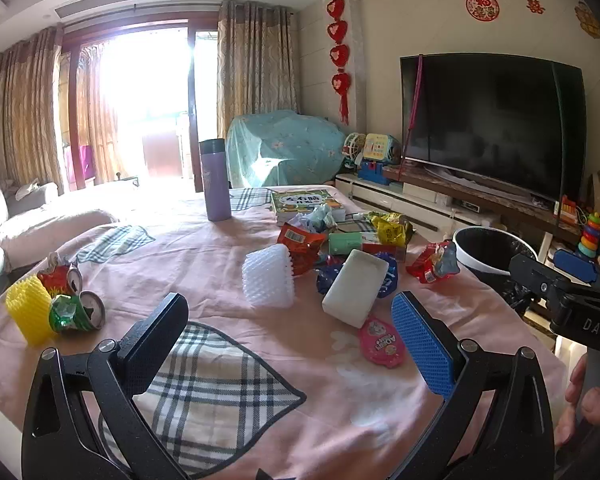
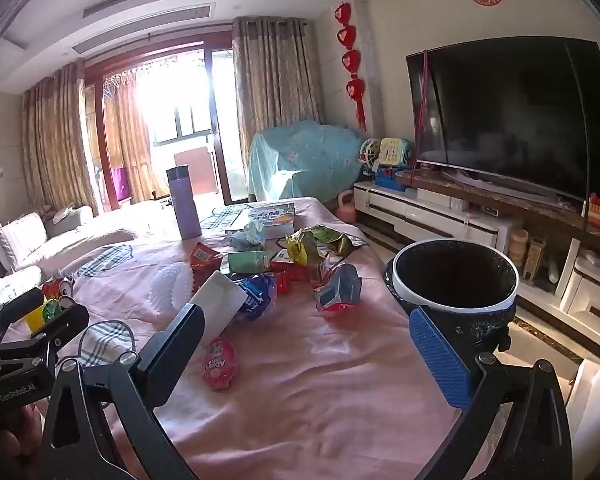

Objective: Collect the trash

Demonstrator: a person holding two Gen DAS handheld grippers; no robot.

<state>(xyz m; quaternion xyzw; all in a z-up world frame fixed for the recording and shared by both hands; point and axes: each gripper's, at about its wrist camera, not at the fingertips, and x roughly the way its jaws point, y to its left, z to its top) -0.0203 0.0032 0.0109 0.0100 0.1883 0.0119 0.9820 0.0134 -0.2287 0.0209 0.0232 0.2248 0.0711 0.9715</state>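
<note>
wrist views angled down, shared table [image 1: 340,400]

Black claw [image 1: 292,344], one blue ribbed pad [image 1: 422,346]

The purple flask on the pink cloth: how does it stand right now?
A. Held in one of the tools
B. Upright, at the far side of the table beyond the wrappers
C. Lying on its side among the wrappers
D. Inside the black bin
B: the purple flask stands upright on the pink cloth, farther away than the heap of wrappers, with nothing gripping it.
</note>
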